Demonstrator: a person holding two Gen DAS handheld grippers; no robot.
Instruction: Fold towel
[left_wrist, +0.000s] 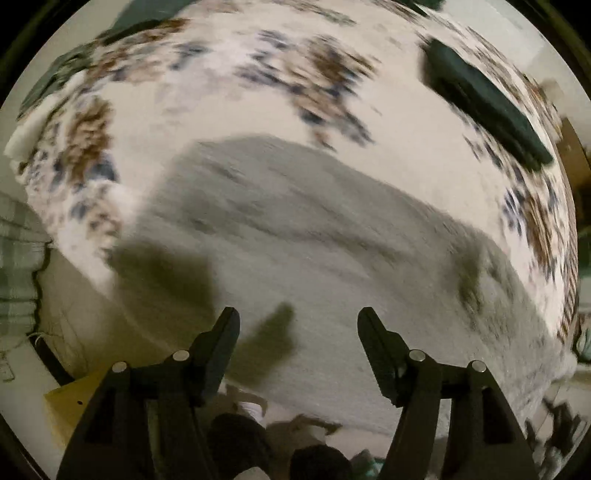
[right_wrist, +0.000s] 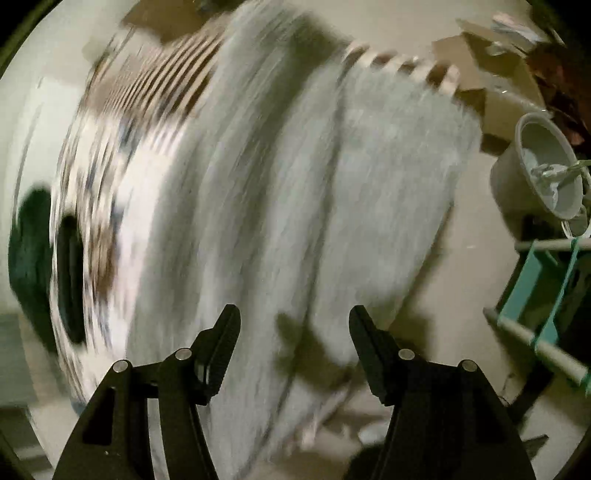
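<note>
A pale grey towel (left_wrist: 295, 229) lies spread on a floral sheet (left_wrist: 207, 122), blurred by motion. My left gripper (left_wrist: 297, 321) hovers above the towel's near part, open, with nothing between its fingers. In the right wrist view the same grey towel (right_wrist: 295, 192) fills the middle, draped over the surface's edge with a fold ridge running down it. My right gripper (right_wrist: 293, 319) is open above it and holds nothing. Both views are smeared, so fine detail is lost.
A dark green folded cloth (left_wrist: 487, 103) lies at the far right of the sheet, also seen as a dark green cloth (right_wrist: 29, 251). A grey bucket (right_wrist: 543, 173), a teal-and-white rack (right_wrist: 535, 302) and cardboard (right_wrist: 495, 81) stand on the floor at right. A plaid cloth (left_wrist: 18, 266) hangs at left.
</note>
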